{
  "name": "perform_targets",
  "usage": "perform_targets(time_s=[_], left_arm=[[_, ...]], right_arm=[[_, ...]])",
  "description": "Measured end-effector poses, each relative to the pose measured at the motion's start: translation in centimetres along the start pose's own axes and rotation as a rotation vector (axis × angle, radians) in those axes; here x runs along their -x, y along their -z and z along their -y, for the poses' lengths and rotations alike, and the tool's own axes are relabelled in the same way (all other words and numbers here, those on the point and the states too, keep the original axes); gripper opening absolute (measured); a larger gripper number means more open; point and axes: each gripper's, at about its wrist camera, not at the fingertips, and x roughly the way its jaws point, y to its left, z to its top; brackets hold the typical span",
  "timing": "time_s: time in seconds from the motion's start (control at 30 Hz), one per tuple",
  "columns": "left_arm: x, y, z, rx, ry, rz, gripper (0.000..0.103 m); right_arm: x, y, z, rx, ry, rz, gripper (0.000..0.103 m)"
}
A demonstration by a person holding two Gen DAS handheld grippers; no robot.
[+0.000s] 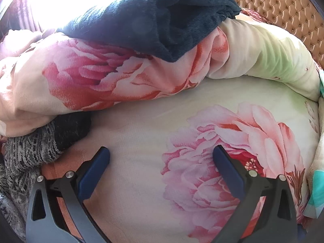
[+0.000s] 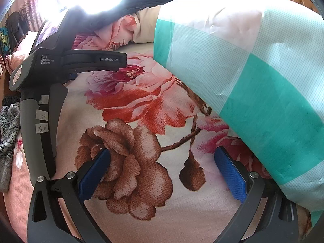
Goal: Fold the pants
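Dark navy pants (image 1: 154,22) lie in a heap on top of a bunched floral quilt (image 1: 101,77) at the back of the bed. In the right wrist view only a dark strip of them (image 2: 137,4) shows behind the other gripper's body. My left gripper (image 1: 161,158) is open and empty, low over the floral bedsheet (image 1: 141,125), well short of the pants. My right gripper (image 2: 162,158) is open and empty over the sheet's brown flower print (image 2: 129,162). The left gripper's grey body (image 2: 50,64) shows at the left of the right wrist view.
A grey-black knitted garment (image 1: 30,151) lies at the left under the quilt edge. A teal-and-white checked pillow (image 2: 253,70) rises at the right, close to my right fingers. A tufted tan headboard (image 1: 273,6) stands behind. Bright window and curtains are at the back left.
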Motion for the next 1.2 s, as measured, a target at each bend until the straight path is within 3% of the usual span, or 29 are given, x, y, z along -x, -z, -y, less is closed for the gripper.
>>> perform_targets(time_s=[1.2], left_arm=[[-0.22,0.01,0.35,0.001,0.002,-0.003,0.102]], right_arm=[[0.02,0.01,-0.02,0.0,0.001,0.0,0.099]])
